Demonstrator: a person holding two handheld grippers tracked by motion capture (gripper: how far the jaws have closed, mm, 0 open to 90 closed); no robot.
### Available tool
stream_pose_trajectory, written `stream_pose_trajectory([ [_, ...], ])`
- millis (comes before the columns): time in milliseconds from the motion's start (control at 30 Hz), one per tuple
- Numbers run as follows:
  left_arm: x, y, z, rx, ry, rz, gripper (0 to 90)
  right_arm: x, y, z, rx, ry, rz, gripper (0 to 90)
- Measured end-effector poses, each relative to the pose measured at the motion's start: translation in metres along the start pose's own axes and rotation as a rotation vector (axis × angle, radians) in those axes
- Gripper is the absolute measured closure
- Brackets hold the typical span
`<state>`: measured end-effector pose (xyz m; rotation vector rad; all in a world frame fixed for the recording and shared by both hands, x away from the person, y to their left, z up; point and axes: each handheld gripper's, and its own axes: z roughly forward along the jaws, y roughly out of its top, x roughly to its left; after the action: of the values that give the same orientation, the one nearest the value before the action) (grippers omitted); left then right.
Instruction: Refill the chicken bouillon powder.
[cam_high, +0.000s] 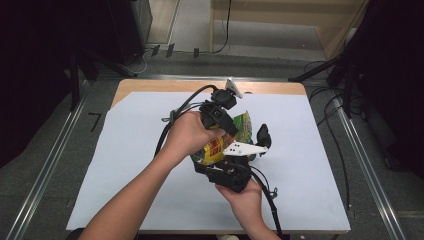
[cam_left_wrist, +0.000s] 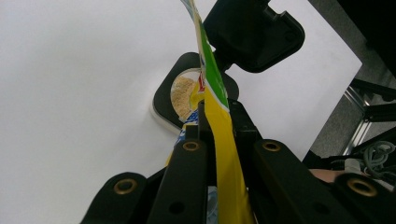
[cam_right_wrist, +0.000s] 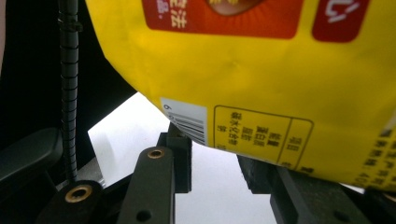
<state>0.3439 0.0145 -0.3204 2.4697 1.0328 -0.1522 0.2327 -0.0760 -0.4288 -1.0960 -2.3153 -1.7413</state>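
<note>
At the centre of the high view, above the white sheet (cam_high: 150, 165) on the counter (cam_high: 150, 86), your two hands meet around a yellow and green snack bag (cam_high: 220, 145). Your left hand-held gripper (cam_high: 227, 125) reaches in from the upper left; in the left gripper view its jaws are drawn together on the bag's (cam_left_wrist: 219, 140) thin edge, pinching the film flat between the fingers (cam_left_wrist: 187, 172). Beyond that edge, in the upper middle of the same view, another black jaw stands against the bag. Your right hand-held gripper (cam_high: 245, 150) comes up from the lower centre of the high view. In the right gripper view its jaws stand partly apart, with the bag's (cam_right_wrist: 243, 84) barcode corner hanging low between them; the bag covers the right jaw's tip, so you cannot tell whether the pads press on it.
</note>
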Motion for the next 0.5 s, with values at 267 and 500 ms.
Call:
stream_pose_trajectory([
  [267, -0.0006, 0.0007, -0.0001, 0.003, 0.0, -0.002, 87.7, 0.0001, 0.0004, -0.0002, -0.003, -0.002, -0.005, 69.9],
  [500, -0.0006, -0.0029, -0.0012, -0.009, -0.004, 0.003, 87.6, 0.0019, -0.0022, 0.0024, -0.016, -0.013, -0.011, 69.9],
])
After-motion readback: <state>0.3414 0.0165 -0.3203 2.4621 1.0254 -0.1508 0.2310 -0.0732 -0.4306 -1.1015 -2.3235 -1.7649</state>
